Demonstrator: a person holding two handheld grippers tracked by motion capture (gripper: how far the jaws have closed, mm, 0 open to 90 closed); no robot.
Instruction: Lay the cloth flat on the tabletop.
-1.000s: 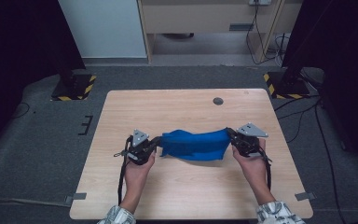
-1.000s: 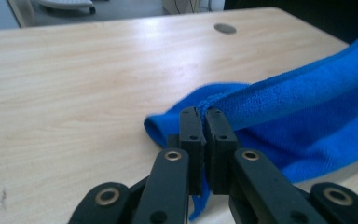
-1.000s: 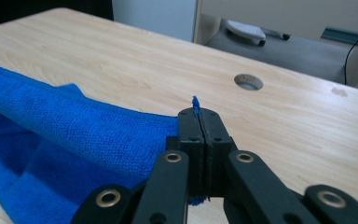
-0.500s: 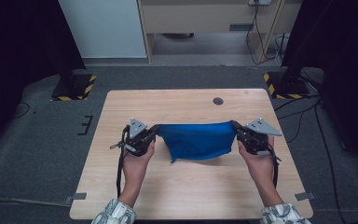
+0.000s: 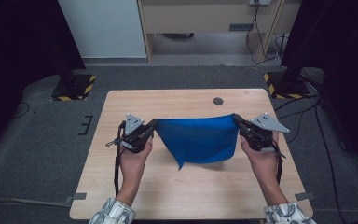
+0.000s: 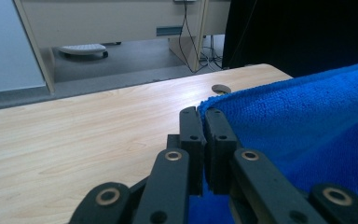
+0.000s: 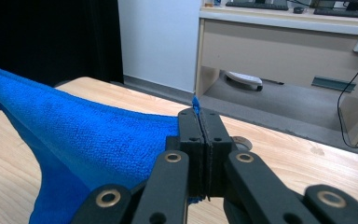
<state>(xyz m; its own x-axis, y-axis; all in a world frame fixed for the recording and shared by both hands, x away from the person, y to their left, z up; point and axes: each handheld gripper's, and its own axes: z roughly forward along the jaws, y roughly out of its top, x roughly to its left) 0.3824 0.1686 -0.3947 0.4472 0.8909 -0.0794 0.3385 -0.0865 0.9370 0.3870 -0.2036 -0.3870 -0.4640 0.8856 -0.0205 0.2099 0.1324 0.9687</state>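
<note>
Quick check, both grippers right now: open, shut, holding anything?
Left gripper: shut on a corner of the blue cloth.
Right gripper: shut on the opposite corner.

Blue cloth (image 6: 307, 130) cut off at frame edge, corner hidden between jaws.

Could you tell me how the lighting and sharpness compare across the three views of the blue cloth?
High view: soft overall, even light on the table, dark edges, a faint shadow under the blue cloth. Left gripper view: cloth weave crisp, the near jaws slightly blurred, mild sheen on the wood. Right gripper view: cloth sharp, background desk bright and softer.
</note>
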